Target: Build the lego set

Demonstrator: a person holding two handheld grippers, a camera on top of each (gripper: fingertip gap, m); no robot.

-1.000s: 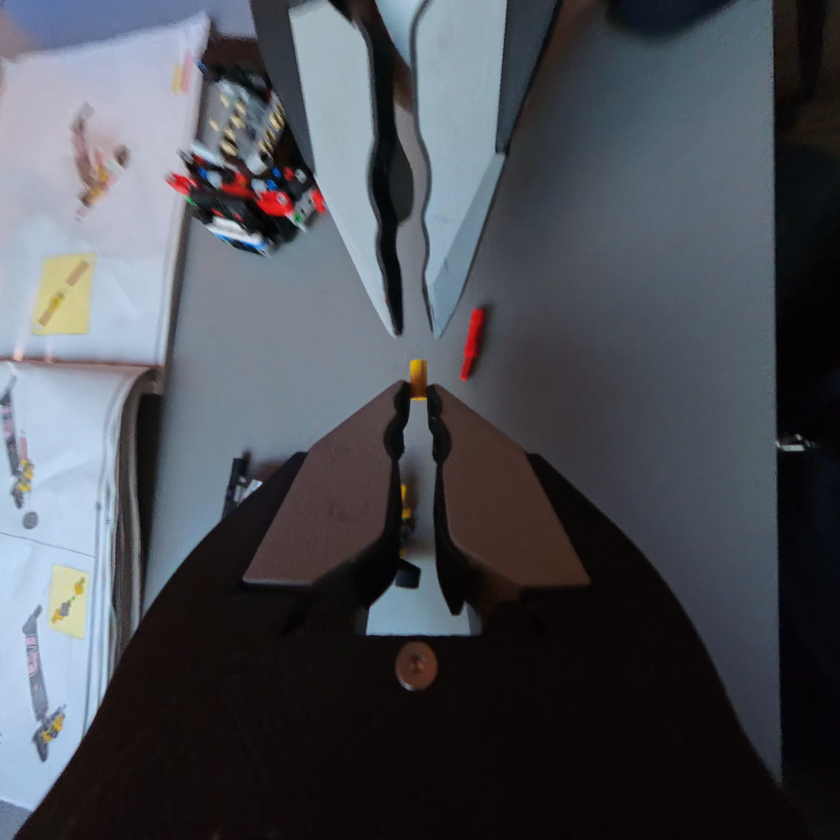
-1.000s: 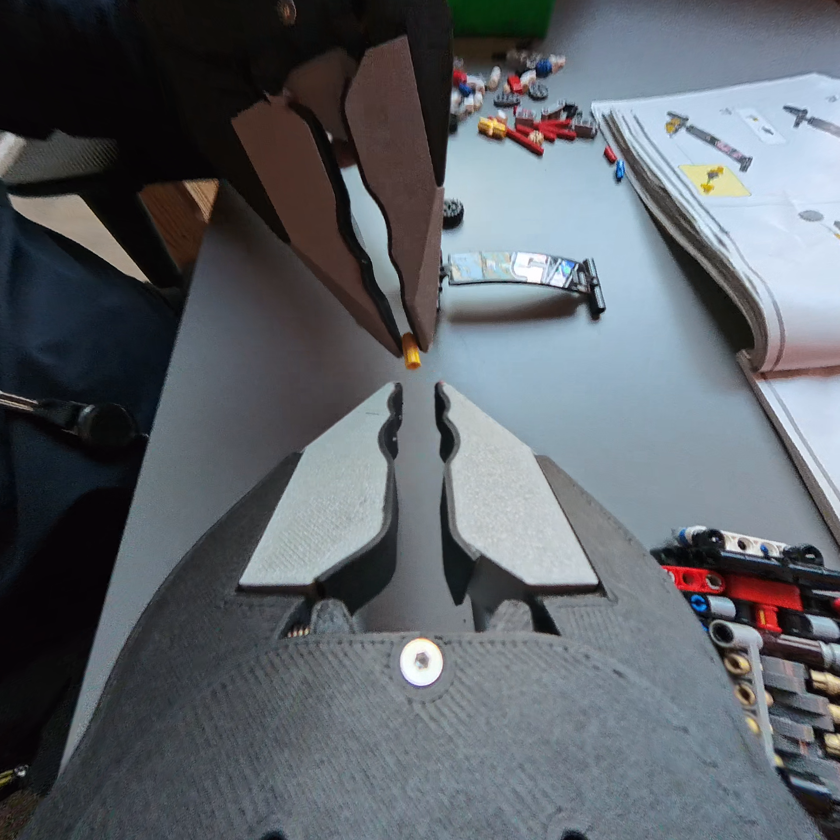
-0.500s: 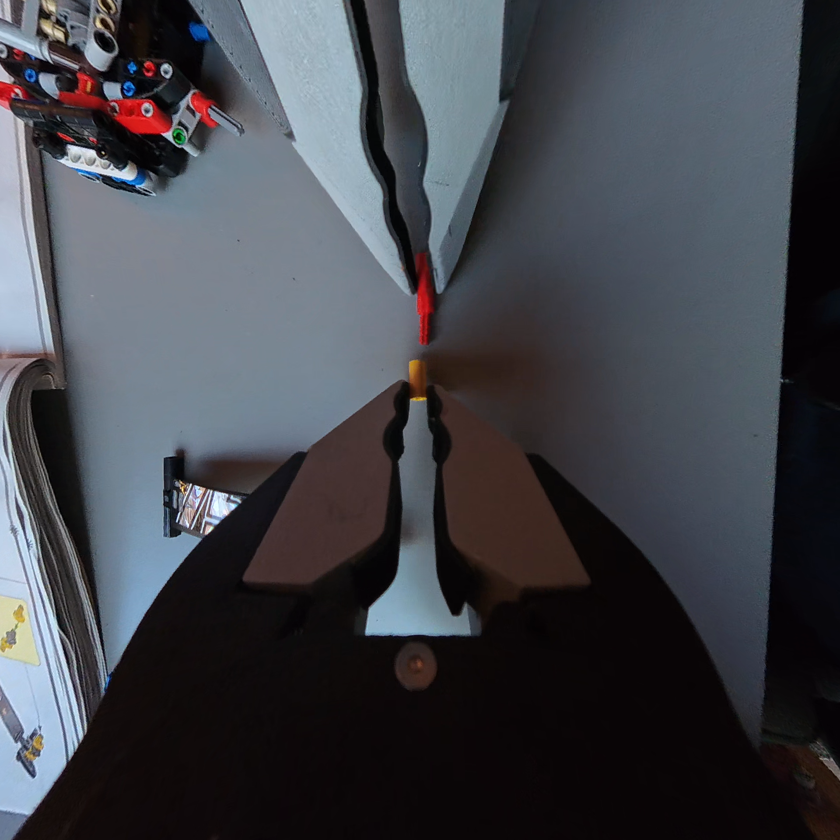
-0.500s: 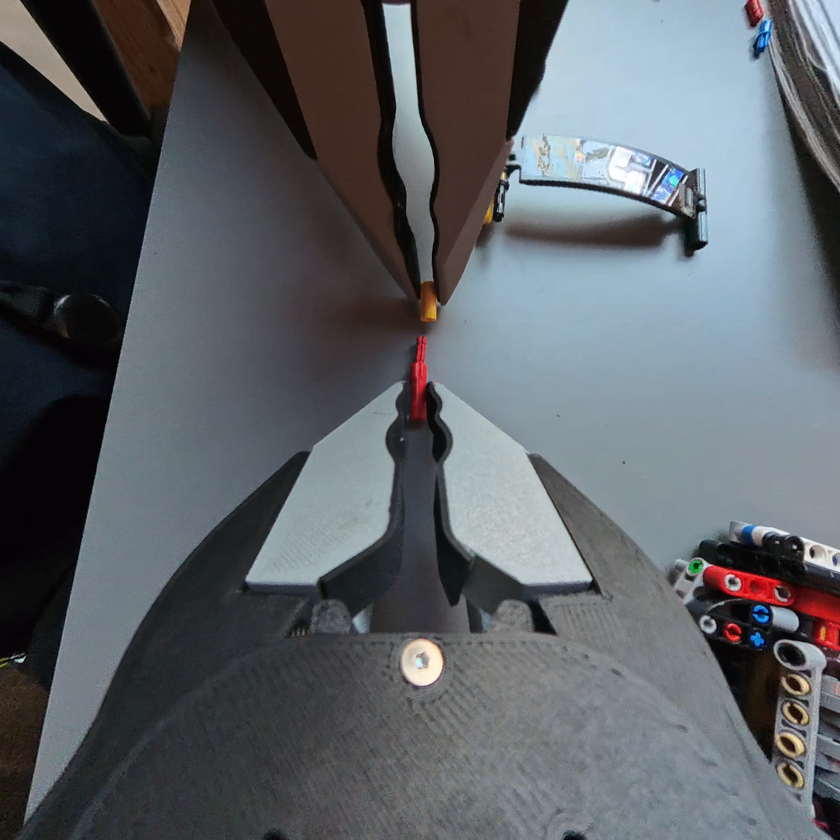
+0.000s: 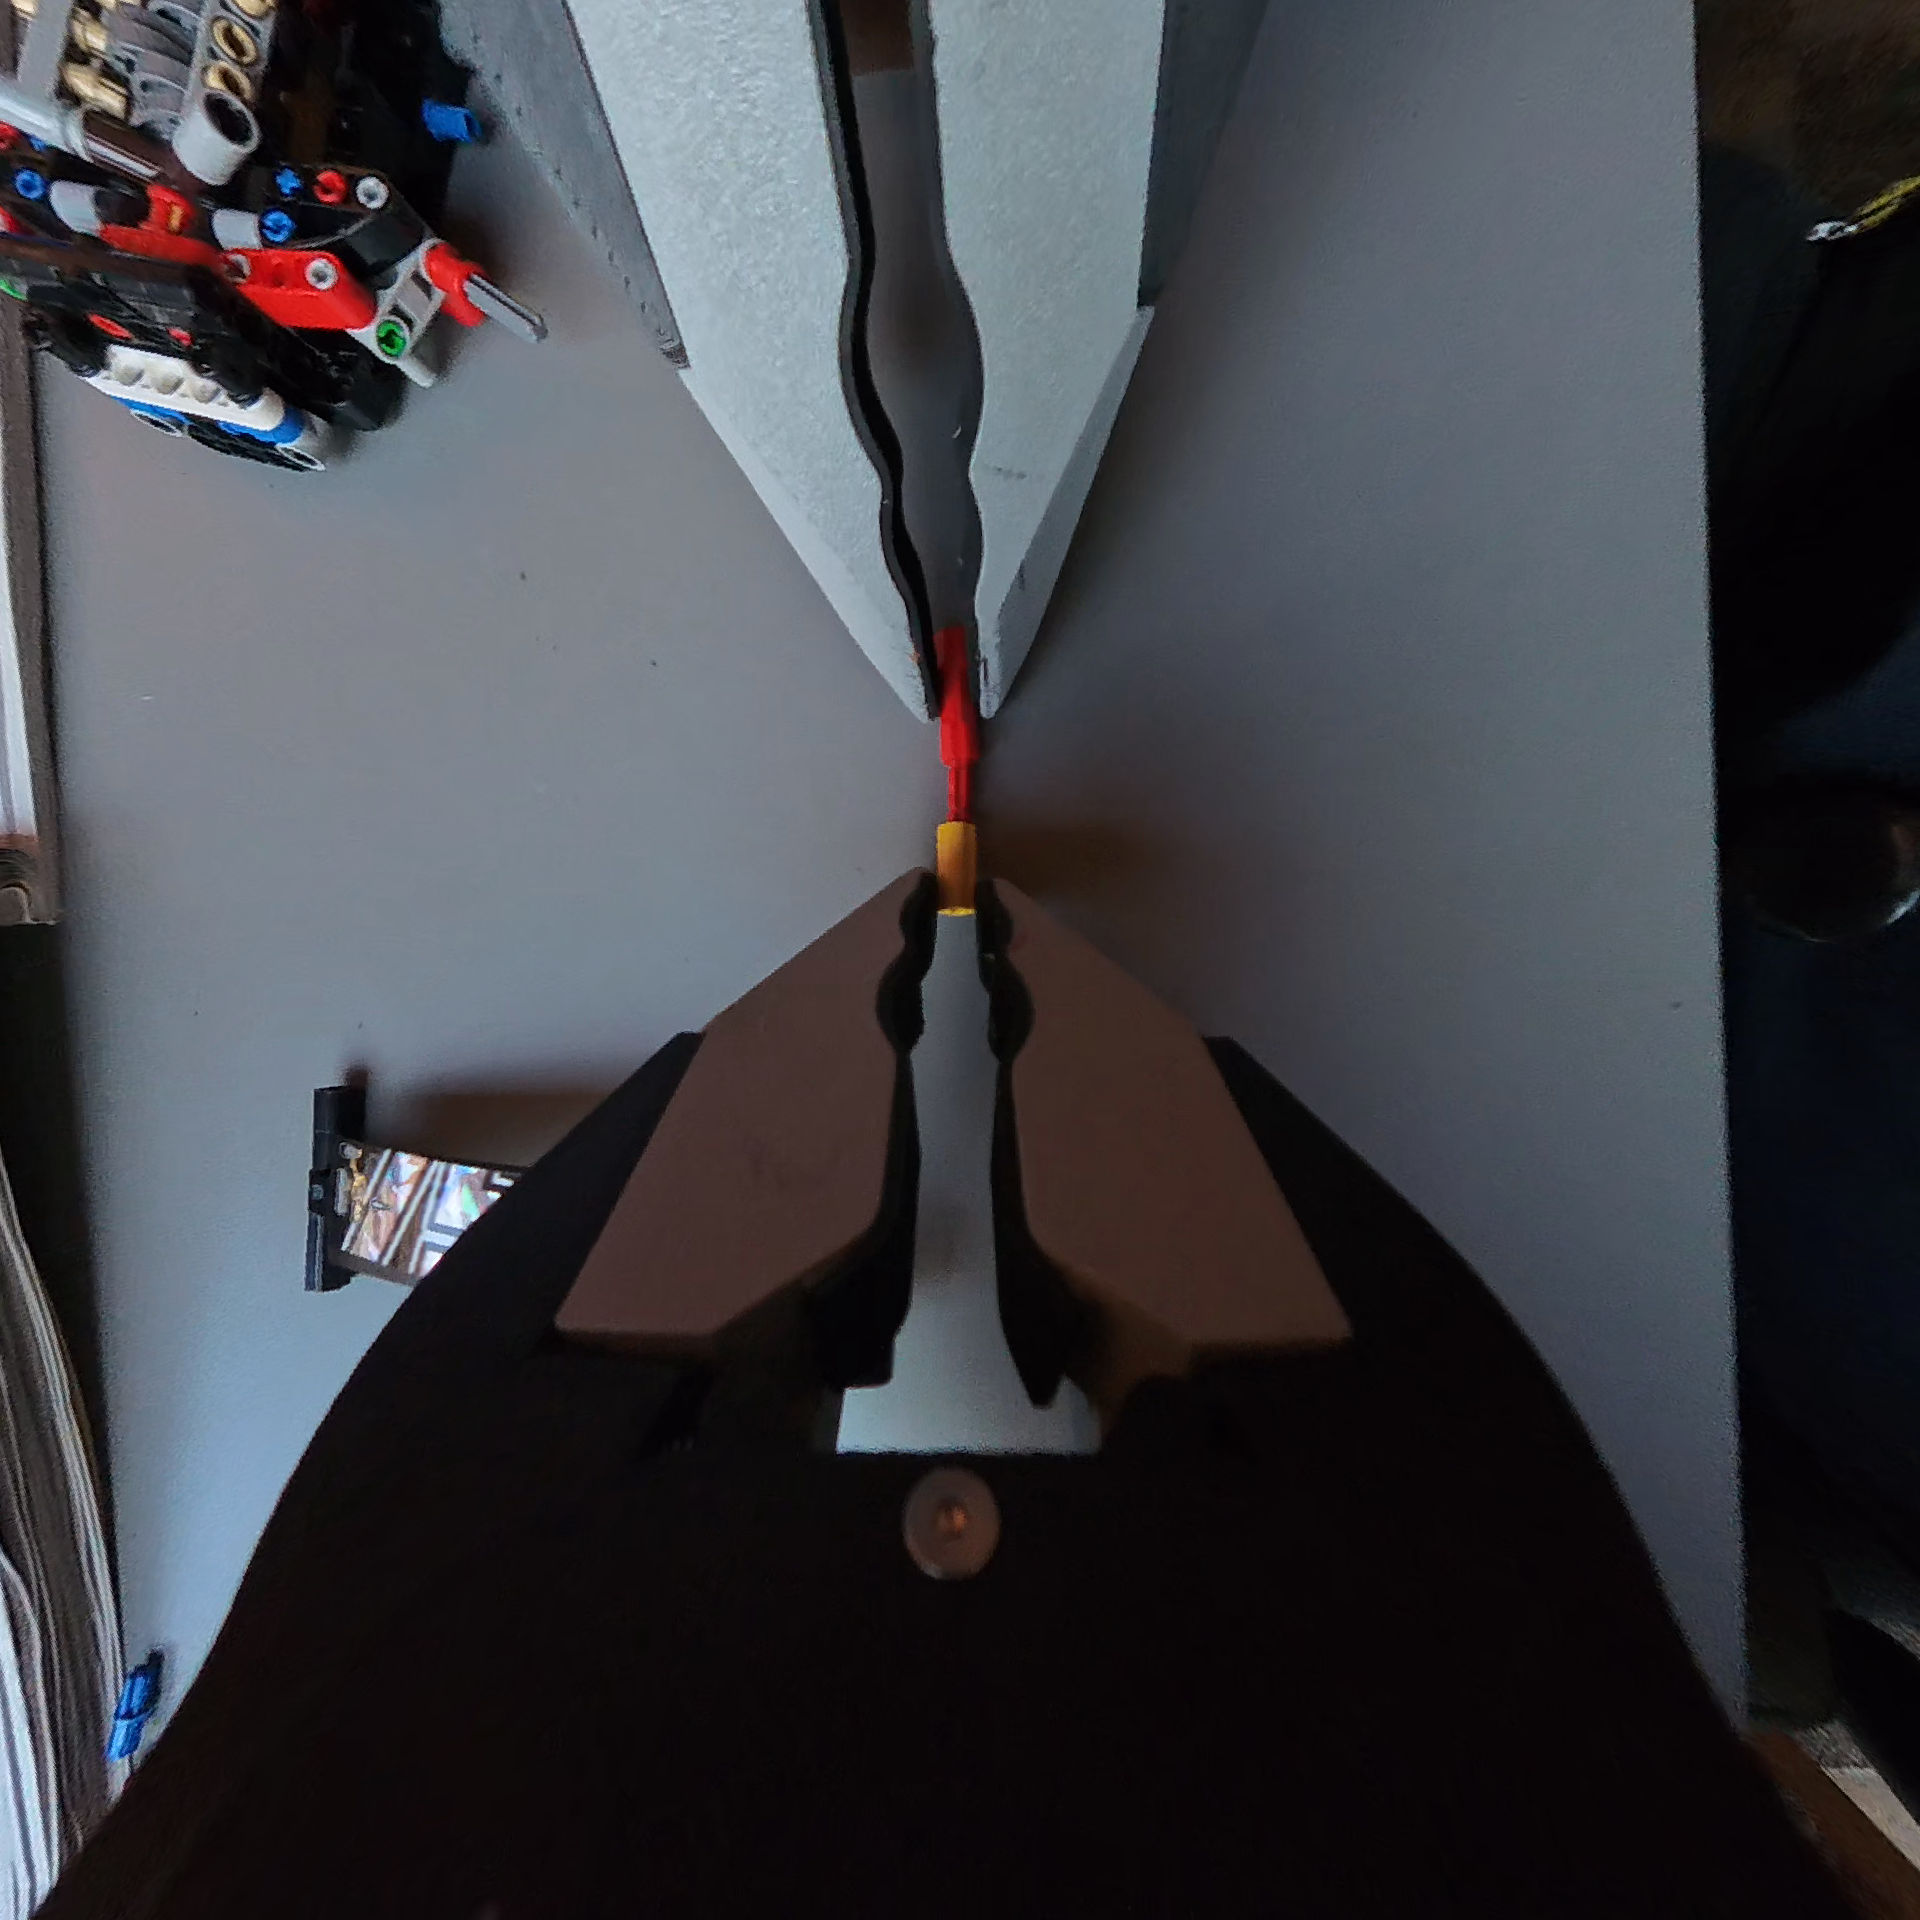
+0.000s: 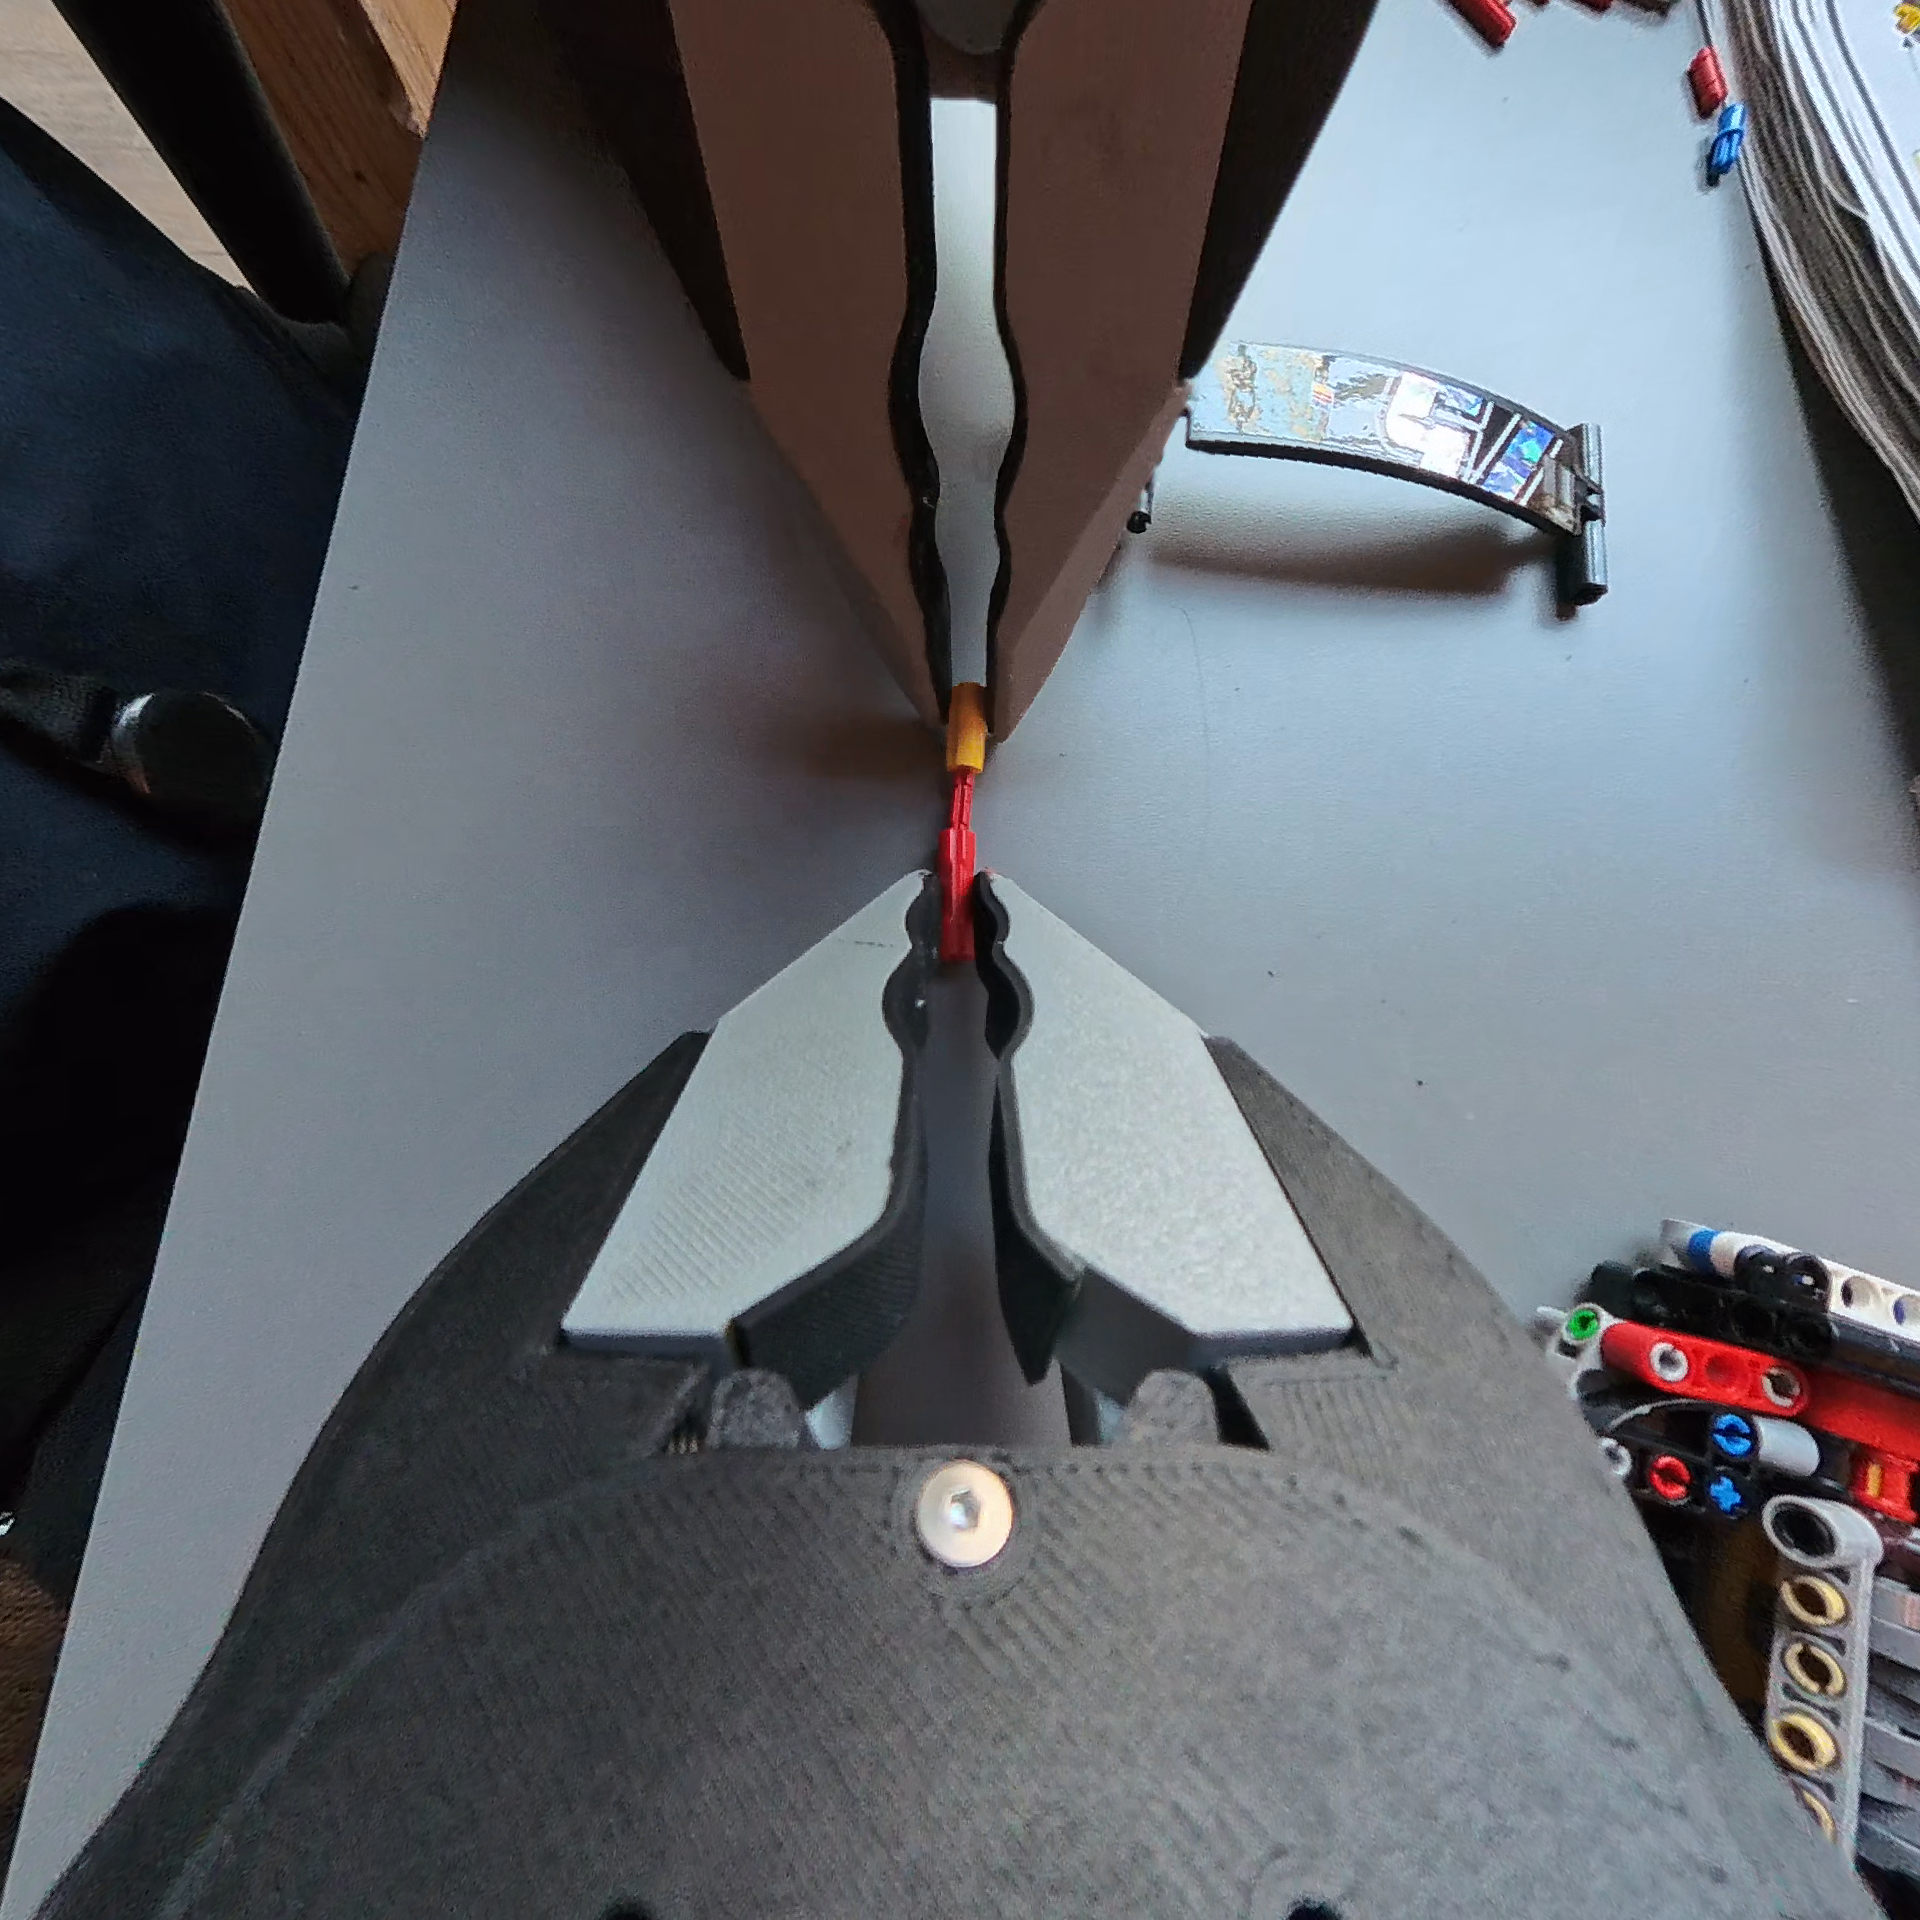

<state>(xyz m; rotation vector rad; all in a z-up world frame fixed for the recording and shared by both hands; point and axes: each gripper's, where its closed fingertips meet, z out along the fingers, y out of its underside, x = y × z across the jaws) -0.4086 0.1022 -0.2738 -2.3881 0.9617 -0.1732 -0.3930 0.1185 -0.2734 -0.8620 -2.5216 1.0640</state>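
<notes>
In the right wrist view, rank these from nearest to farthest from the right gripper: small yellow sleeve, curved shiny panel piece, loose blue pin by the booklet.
1. Small yellow sleeve: straight ahead, in the other gripper's fingers.
2. Curved shiny panel piece: ahead, to the right.
3. Loose blue pin: far upper right, beside the booklet.

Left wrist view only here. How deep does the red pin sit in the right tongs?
Observer: Shallow: the red pin sits only between the tip pads of the right tongs; the wavy hollows behind are empty.
Operator: Shiny panel is half hidden for me. Shape?
Observer: The shiny panel is a curved strip; one end runs behind the left tongs holding the yellow sleeve.
Operator: Loose bits past it?
Observer: Small red pieces beside the booklet.
</notes>
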